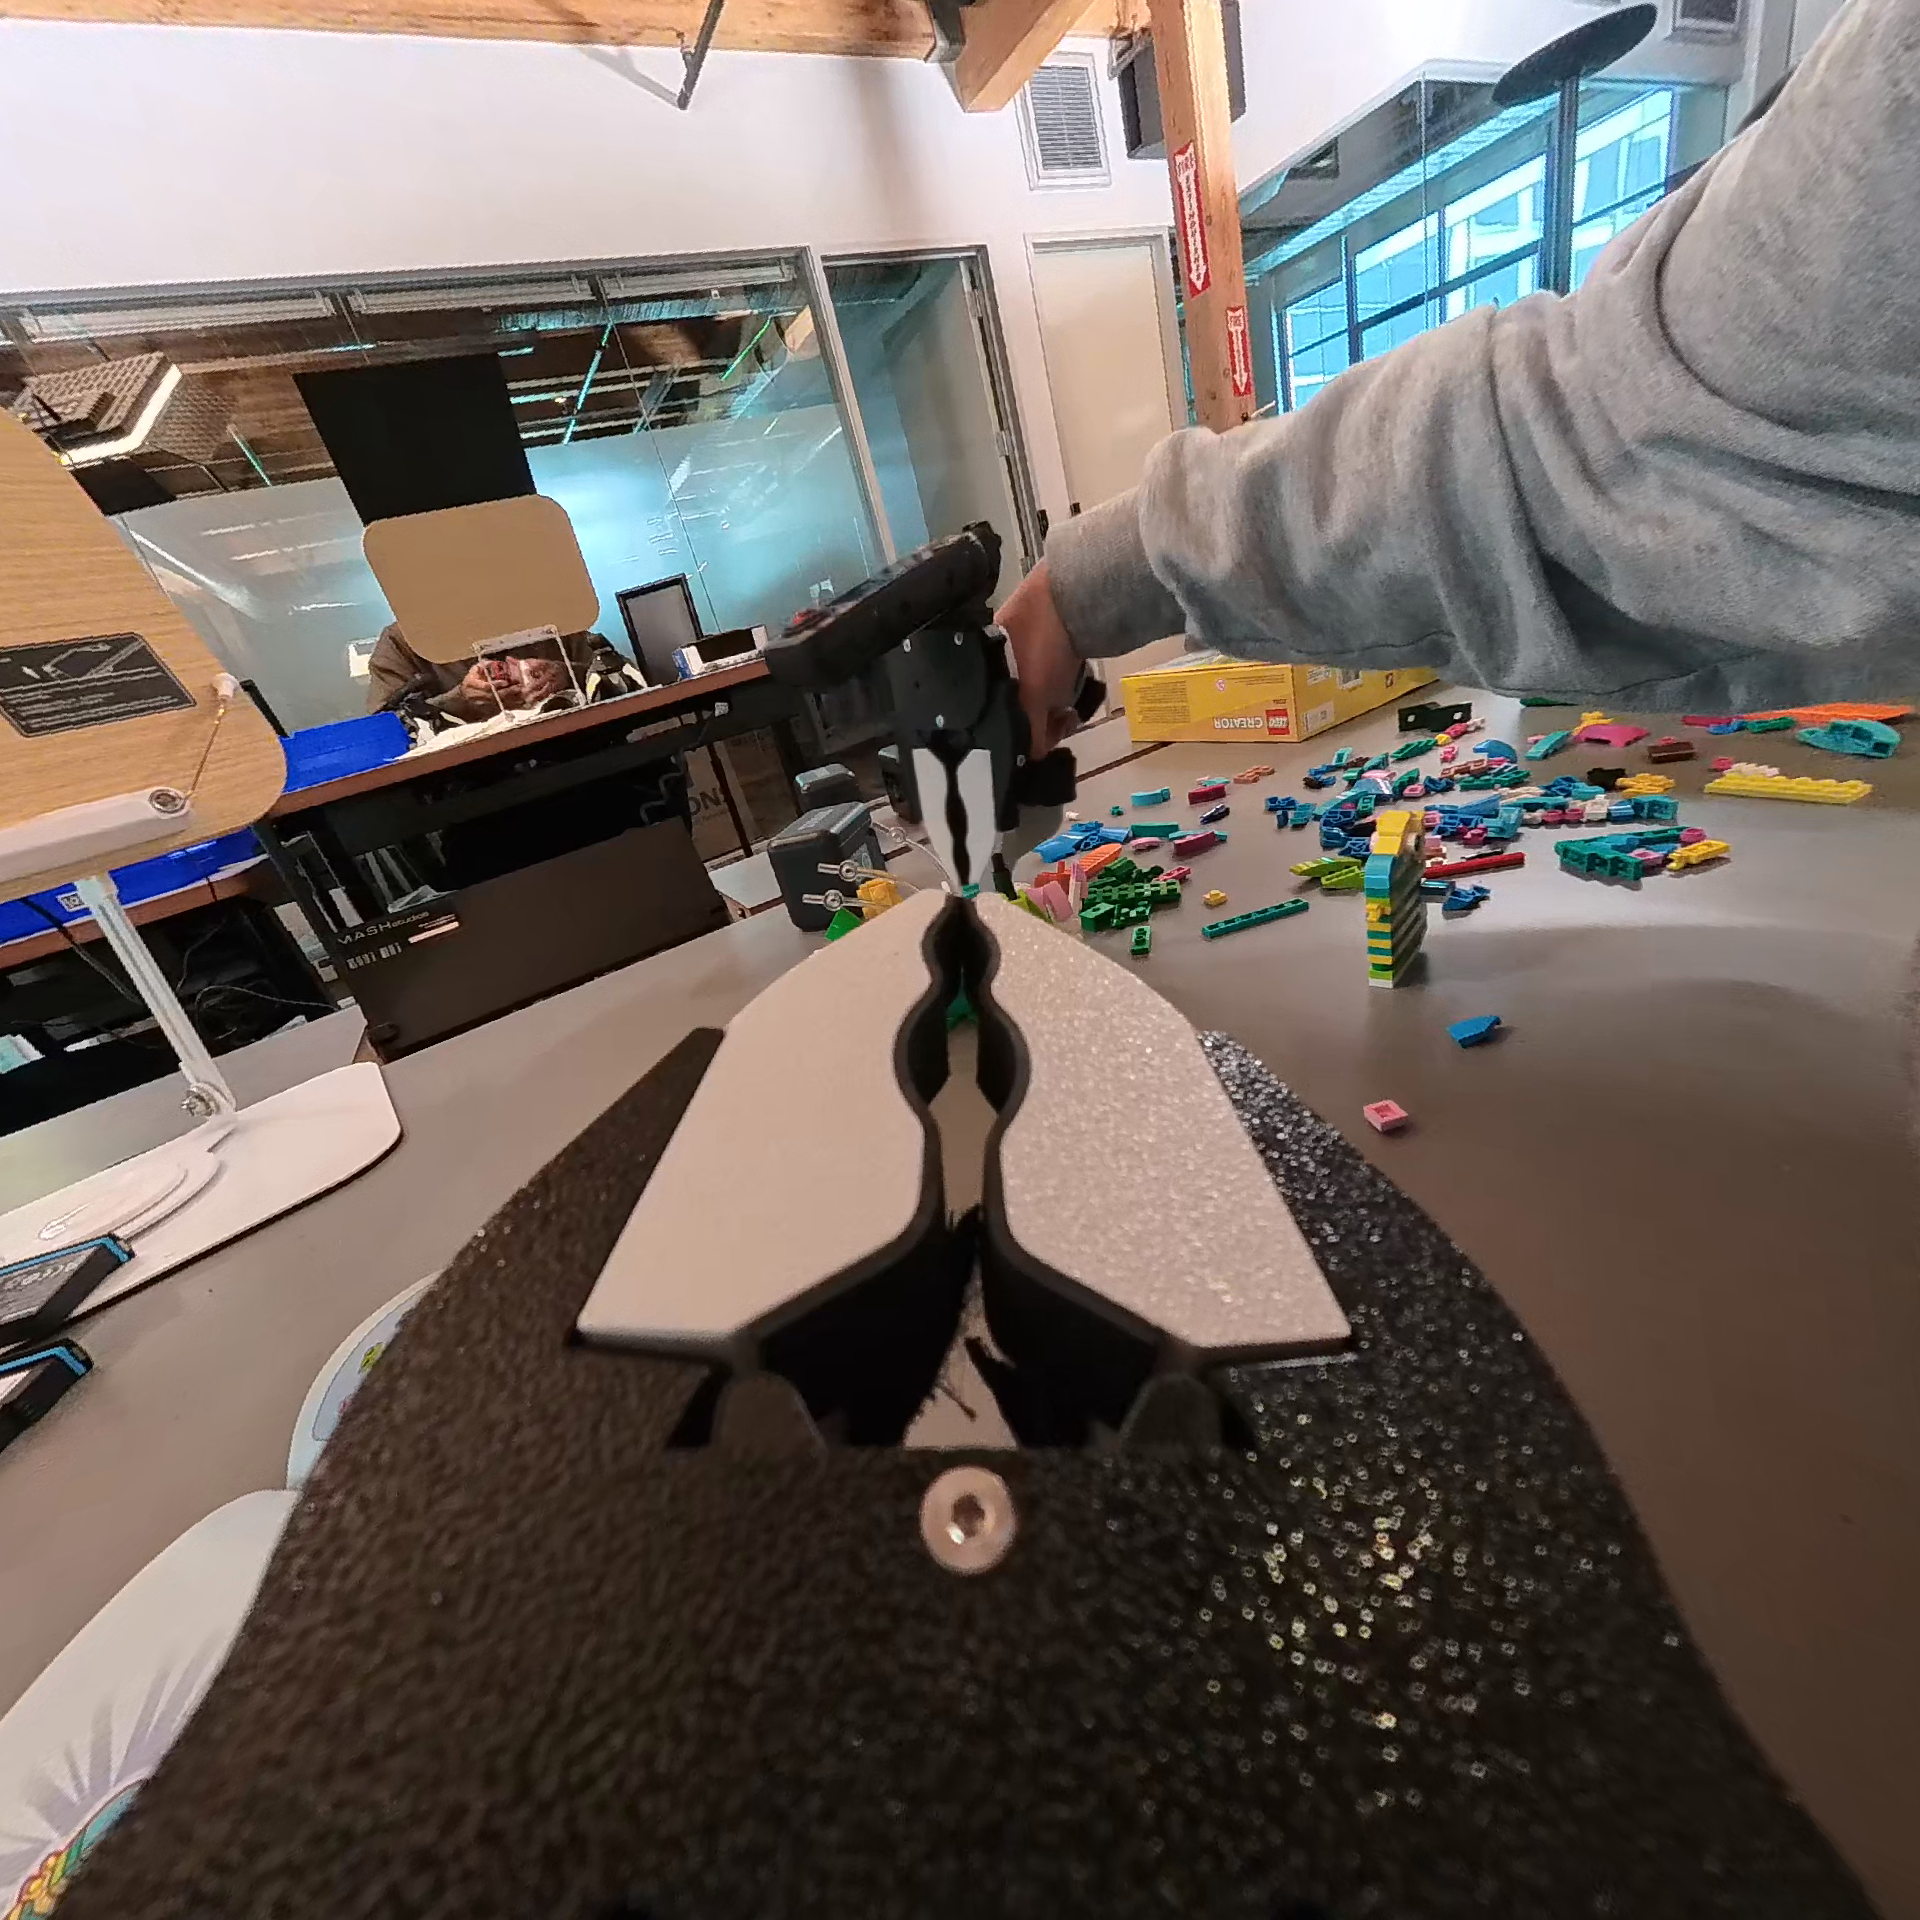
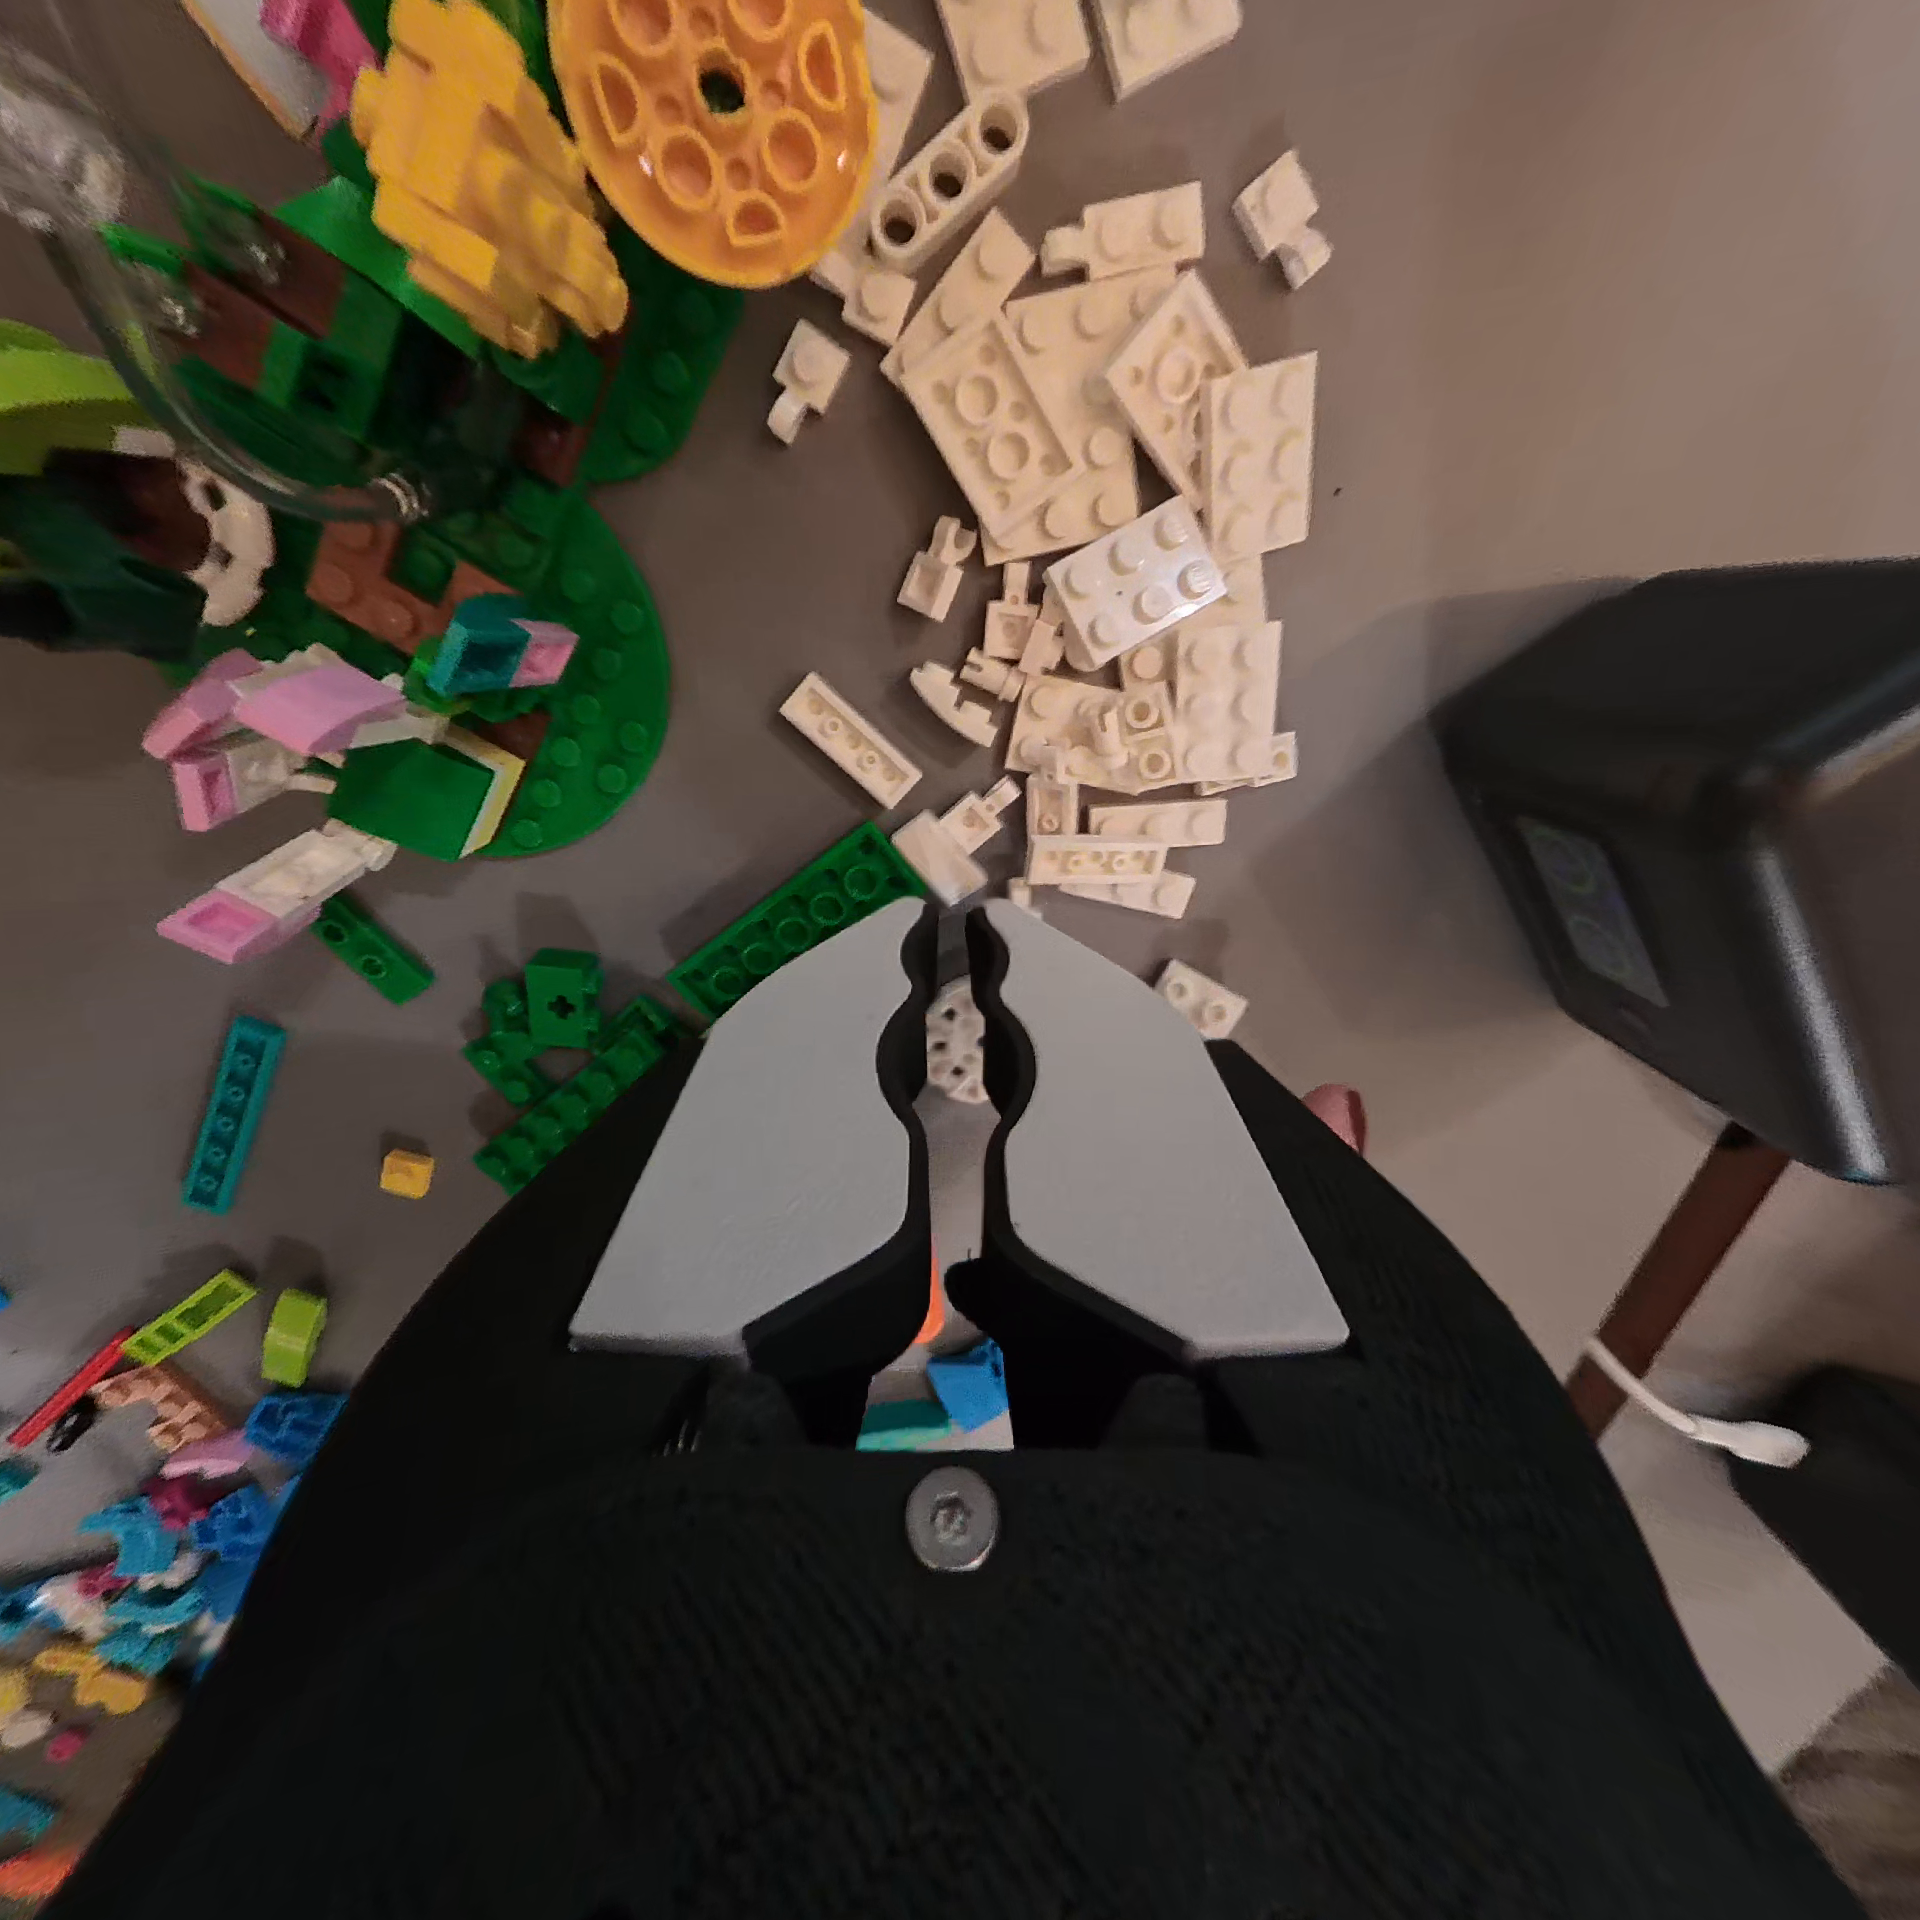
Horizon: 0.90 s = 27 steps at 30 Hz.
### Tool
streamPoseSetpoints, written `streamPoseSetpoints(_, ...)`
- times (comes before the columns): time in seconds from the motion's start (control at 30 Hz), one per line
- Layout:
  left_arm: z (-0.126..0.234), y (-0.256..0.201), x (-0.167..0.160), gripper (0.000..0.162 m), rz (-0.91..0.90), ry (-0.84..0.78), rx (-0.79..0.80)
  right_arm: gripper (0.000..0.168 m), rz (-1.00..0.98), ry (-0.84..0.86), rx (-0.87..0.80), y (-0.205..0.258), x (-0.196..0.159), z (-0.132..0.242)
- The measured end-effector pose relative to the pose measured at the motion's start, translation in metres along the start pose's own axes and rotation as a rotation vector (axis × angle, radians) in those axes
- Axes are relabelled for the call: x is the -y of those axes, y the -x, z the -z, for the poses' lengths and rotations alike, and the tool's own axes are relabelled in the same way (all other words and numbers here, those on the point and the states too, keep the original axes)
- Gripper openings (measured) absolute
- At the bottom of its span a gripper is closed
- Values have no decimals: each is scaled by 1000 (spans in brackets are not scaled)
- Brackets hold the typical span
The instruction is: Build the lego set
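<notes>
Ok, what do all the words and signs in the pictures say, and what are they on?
I won't read writing out, but here's where it is.
Yellow box: printed words on its side.
Wooden post: red signs.
Wooden board: black sticker, too small.
Dark cabinet: white lettering.
Black device: blurred screen.

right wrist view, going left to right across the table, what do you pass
teal plate → green flower build → yellow round disc → small white piece pinched at the right gripper tips → pile of white pieces → black box off the table edge
</notes>
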<state>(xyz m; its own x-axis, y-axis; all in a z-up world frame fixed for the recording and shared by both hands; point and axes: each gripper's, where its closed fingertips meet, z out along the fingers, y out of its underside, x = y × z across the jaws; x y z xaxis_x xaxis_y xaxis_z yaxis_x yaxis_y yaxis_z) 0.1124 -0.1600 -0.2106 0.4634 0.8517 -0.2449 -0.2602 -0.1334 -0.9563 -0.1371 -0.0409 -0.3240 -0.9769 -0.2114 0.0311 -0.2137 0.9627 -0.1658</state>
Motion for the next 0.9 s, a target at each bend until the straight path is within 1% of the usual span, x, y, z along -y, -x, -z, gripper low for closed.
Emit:
streamPoseSetpoints(0.07,0,0,0,0,1,1,0,4,-37,42,58,8,-8,0)
streamPoseSetpoints(0.1,0,0,0,0,0,1,0,4,-60,60,58,7,-11,1)
streamPoseSetpoints(0.2,0,0,0,0,-1,2,-1,2,-120,51,-30,-11,-13,5)
streamPoseSetpoints(0.3,0,0,0,0,-1,2,-1,6,-144,-16,-86,-24,-9,7)
streamPoseSetpoints(0.43,0,0,0,0,-2,3,-1,7,-167,-141,-157,-39,12,11)
streamPoseSetpoints(0.47,0,0,0,0,-4,3,-1,7,-188,-184,-149,-40,21,12)
streamPoseSetpoints(0.53,-1,-1,-1,0,-6,6,-2,15,-217,-252,-87,-36,36,10)
streamPoseSetpoints(0.6,-1,-1,-1,0,-7,5,-2,21,-217,-283,-74,-37,46,7)
streamPoseSetpoints(0.7,0,-1,0,0,-4,3,-2,28,-224,-292,-22,-33,57,1)
streamPoseSetpoints(0.77,0,-1,0,0,-5,2,-3,31,-211,-254,-25,-33,58,-4)
streamPoseSetpoints(0.8,0,-1,0,0,-5,1,-3,30,-200,-240,-35,-34,57,-5)
streamPoseSetpoints(0.9,0,-1,0,0,-3,-1,-2,20,-188,-207,-66,-37,54,-5)
